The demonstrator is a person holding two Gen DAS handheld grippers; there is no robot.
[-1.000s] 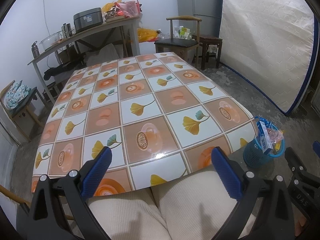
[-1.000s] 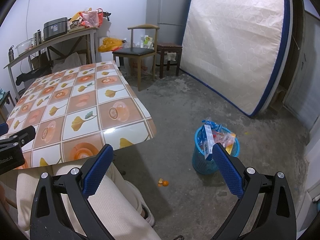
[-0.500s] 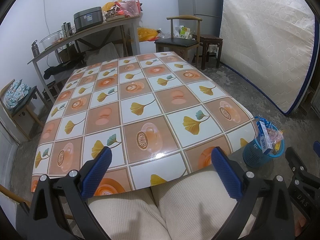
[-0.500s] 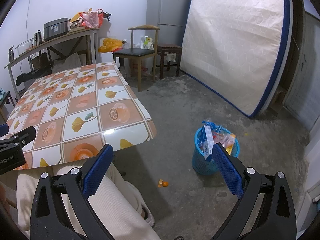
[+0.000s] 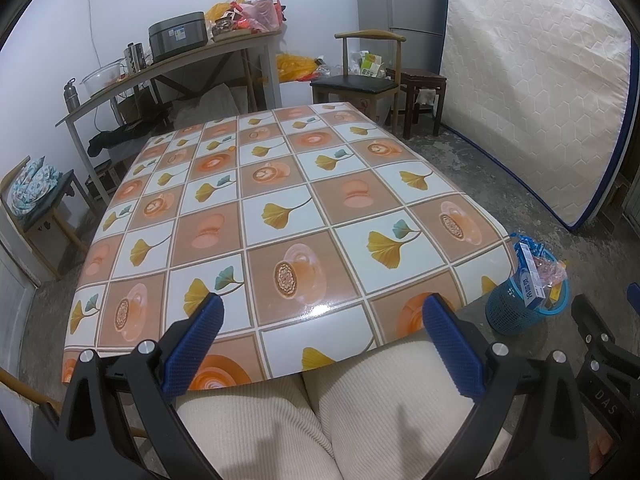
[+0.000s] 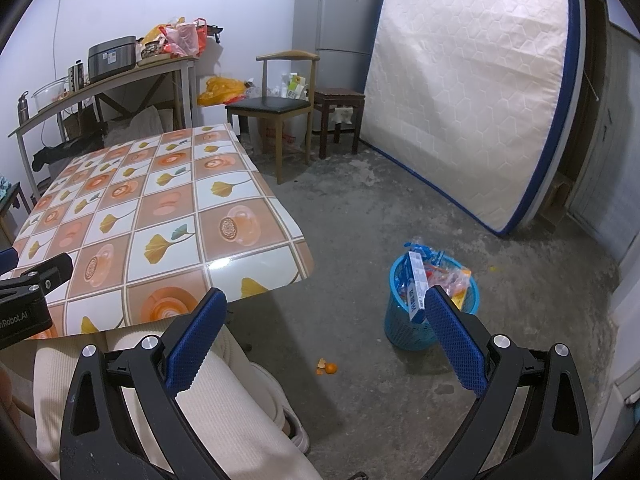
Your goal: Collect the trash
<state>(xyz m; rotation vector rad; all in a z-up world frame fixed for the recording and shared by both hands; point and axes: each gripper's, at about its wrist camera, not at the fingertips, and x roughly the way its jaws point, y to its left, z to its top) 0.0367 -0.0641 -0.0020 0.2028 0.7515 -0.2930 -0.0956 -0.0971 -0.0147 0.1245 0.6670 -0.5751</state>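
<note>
The left gripper (image 5: pixel 320 316) is hanging over the person's cream-trousered lap (image 5: pixel 320 412) with its blue-padded fingers spread wide and pinching nothing. The right gripper (image 6: pixel 324 312) is sitting likewise, fingers gaping apart with nothing between them, pointing toward the concrete floor (image 6: pixel 400 208).

The trash is sitting in a blue plastic wastebasket (image 6: pixel 416 328) on the floor, at about 1 o'clock in the right wrist view and at 3 o'clock in the left wrist view (image 5: pixel 516 312), just beside the table's near right corner. A white and blue carton (image 6: pixel 416 284) is sticking up out of it among crinkled wrappers (image 6: pixel 450 280). The carton is carrying print, too small to read. One scrap of orange peel (image 6: pixel 327 367) is lying on the floor at 6 o'clock, between the person's shoe (image 6: pixel 288 412) and the wastebasket, touching neither.

The table (image 5: pixel 280 216), covered in an oilcloth patterned with ginkgo leaves and coffee cups, is filling the centre of the left wrist view. Beyond it, at 12 o'clock, a wooden chair (image 6: pixel 280 108) with a black seat is standing near a small dark stool (image 6: pixel 340 100), and a grey refrigerator (image 6: pixel 336 12) is rising behind them. A quilted mattress (image 6: pixel 472 92) with blue piping is leaning upright at 2 o'clock. At 10 o'clock a long side table (image 5: pixel 168 64) is bearing a grey rice cooker (image 5: pixel 178 38) and plastic bags (image 5: pixel 248 12).

On the left gripper's body, seen from the right wrist, lettering ending in "nRobot.AI" is showing; "DAS" is showing on the right gripper's body in the left wrist view.
</note>
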